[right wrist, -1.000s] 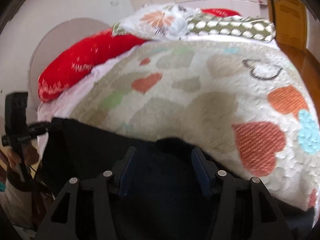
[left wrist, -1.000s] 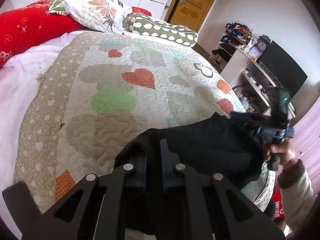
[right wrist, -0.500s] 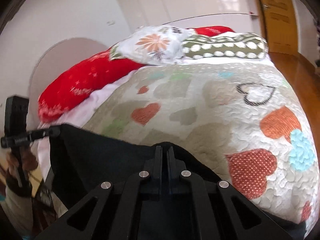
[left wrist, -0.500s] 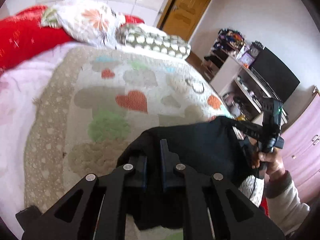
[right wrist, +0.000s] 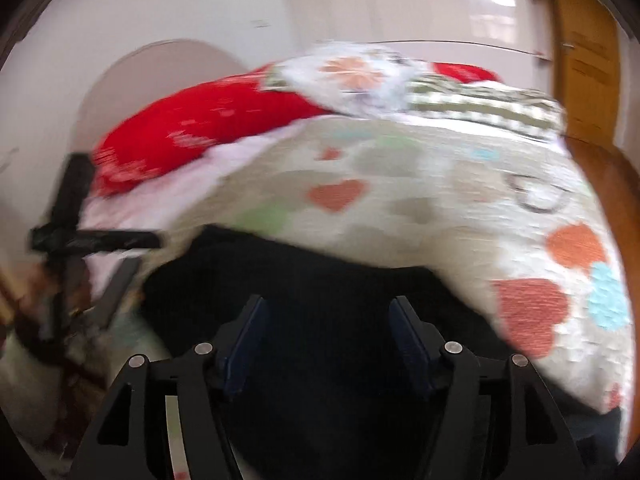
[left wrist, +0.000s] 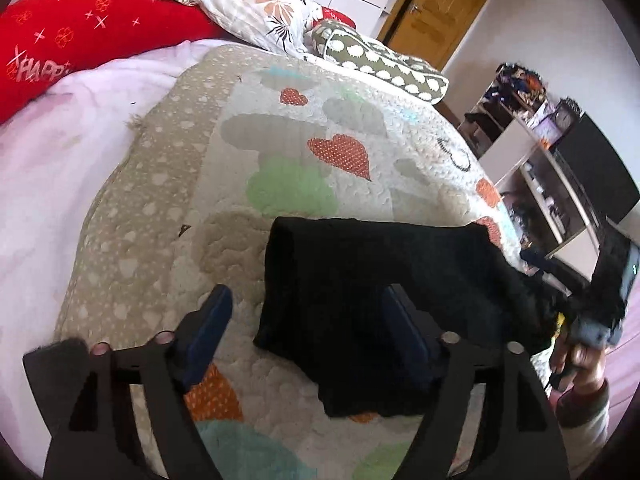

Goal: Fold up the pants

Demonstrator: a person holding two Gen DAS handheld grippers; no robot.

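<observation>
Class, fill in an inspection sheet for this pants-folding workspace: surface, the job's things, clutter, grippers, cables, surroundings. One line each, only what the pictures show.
Surface: quilt with heart patches over a bed.
Job's things: black pants lying folded on the quilt near its front edge.
Clutter: red pillow, floral pillow, green dotted pillow at the head of the bed.
Grippers: left gripper open, its fingers either side of the pants' left edge; right gripper open above the pants.
Cables: nothing seen.
Surroundings: wooden door, shelf unit, dark screen.
</observation>
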